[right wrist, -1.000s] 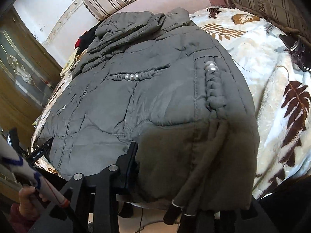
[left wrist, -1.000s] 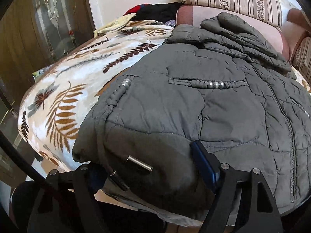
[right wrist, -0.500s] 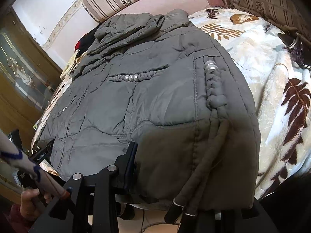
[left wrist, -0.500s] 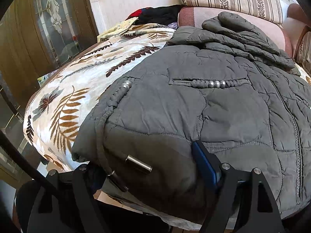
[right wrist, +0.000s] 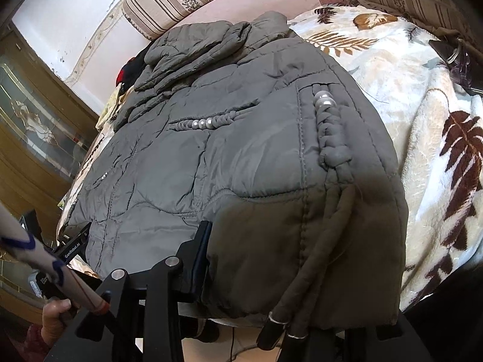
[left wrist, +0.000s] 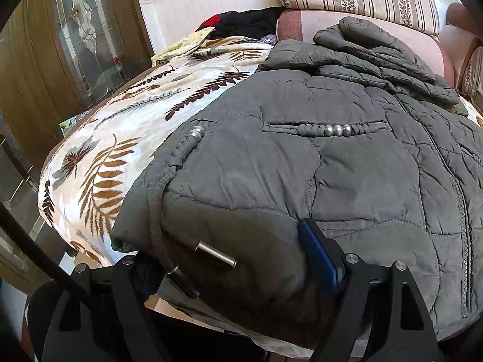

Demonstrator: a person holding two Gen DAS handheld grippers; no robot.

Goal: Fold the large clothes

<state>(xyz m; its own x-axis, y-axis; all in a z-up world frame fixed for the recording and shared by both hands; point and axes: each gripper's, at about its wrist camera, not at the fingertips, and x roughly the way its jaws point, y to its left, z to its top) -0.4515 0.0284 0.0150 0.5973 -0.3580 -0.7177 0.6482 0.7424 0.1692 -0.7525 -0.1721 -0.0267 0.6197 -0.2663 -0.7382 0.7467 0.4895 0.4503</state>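
Left wrist: grey quilted jacket (left wrist: 347, 166) spread flat, w/ braided cords.

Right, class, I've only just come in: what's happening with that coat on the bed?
A person is folding a grey padded jacket spread on a leaf-patterned blanket. Both hand-held grippers are at its near hem. The left gripper straddles one hem corner, by the metal-tipped drawcord. The right gripper has the other corner between its fingers, and its jaws are opening. The jacket lies flat, with its hood and sleeves bunched at the far end.
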